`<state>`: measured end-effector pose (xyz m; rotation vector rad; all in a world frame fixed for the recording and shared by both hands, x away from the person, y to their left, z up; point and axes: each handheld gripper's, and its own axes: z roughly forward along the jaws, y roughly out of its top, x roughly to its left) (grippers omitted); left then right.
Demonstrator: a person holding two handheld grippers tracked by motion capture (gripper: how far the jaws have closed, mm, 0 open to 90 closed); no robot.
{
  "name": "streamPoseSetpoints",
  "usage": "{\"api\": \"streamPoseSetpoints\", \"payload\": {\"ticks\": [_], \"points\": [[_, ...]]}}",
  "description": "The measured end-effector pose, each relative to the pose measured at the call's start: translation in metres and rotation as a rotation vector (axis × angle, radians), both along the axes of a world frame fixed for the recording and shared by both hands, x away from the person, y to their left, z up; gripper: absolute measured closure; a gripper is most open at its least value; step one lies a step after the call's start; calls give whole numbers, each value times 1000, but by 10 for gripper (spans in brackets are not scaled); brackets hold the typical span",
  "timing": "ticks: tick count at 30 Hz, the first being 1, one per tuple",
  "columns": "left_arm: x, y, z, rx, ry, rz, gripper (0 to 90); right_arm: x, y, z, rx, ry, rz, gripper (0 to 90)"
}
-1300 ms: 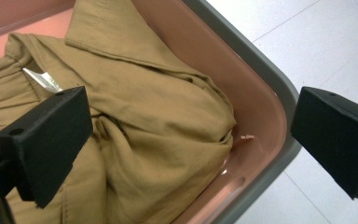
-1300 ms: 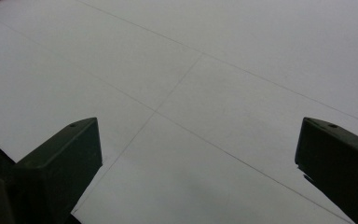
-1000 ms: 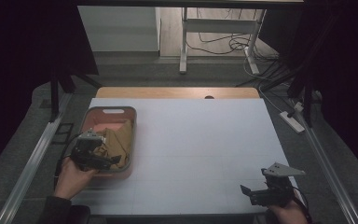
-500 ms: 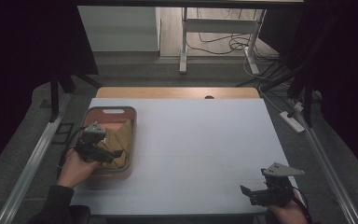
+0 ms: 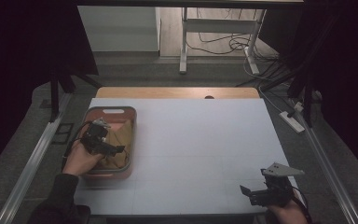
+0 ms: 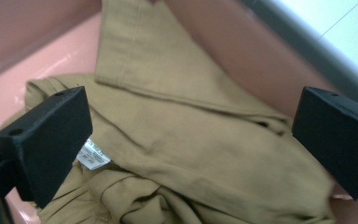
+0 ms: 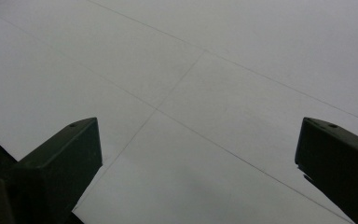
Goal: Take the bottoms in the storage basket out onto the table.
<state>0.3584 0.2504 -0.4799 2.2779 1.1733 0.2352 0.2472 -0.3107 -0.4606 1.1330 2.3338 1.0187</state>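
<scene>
A crumpled tan garment [image 6: 191, 140] with a small white label [image 6: 92, 156] lies in a pink basket [image 5: 106, 112] at the table's left. My left gripper [image 5: 114, 149] hangs open just above the cloth, its jaws wide apart with folds of fabric between them but not pinched; in the left gripper view [image 6: 191, 144] the garment [image 5: 121, 135] spreads under both jaws. My right gripper [image 5: 251, 193] rests open near the front right edge of the white table [image 5: 205, 140], over bare tabletop [image 7: 200, 102].
The basket's pink wall [image 6: 242, 56] and grey rim [image 6: 307, 51] run close beside my left gripper. A wooden strip [image 5: 177, 92] edges the table's far side. A power strip [image 5: 292, 120] and cables lie on the floor to the right.
My left gripper has moved forward and to the right, deeper over the garment in the basket. The right gripper has stayed where it was.
</scene>
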Motion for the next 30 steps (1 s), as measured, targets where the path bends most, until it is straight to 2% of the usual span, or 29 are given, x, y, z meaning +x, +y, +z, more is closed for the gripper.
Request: {"api": "streamPoseSetpoints", "payload": {"ticks": [1,5,8,9,10,13,14,15,17,20,24,26,30], "points": [[0,0,0,0,0,0,0,0,0,0,0,0,0,8],[8,2,-13,2,66,-7,0,0,0,0,-2,0,1,8],[11,0,-18,16,107,-23,0,0,0,0,-3,0,2,8],[11,0,-18,16,107,-23,0,0,0,0,-4,1,2,8],[12,-2,-23,33,128,-40,0,0,0,0,-7,1,1,8],[14,-5,-27,52,141,-51,0,0,1,0,-7,0,1,8],[15,-8,-31,74,151,-61,0,0,1,0,-8,1,2,8],[15,-8,-31,74,151,-61,0,0,1,0,-6,2,2,8],[16,-12,-35,104,156,-66,0,0,1,0,-6,2,2,8],[18,-17,-37,142,159,-49,0,0,1,0,-9,2,3,8],[19,-18,-39,156,162,-34,0,0,1,0,-10,0,5,8],[21,-20,-38,171,175,-26,12,0,1,0,-13,0,7,8],[22,-18,-37,166,177,-12,59,-1,1,0,-14,-2,7,8]]}}
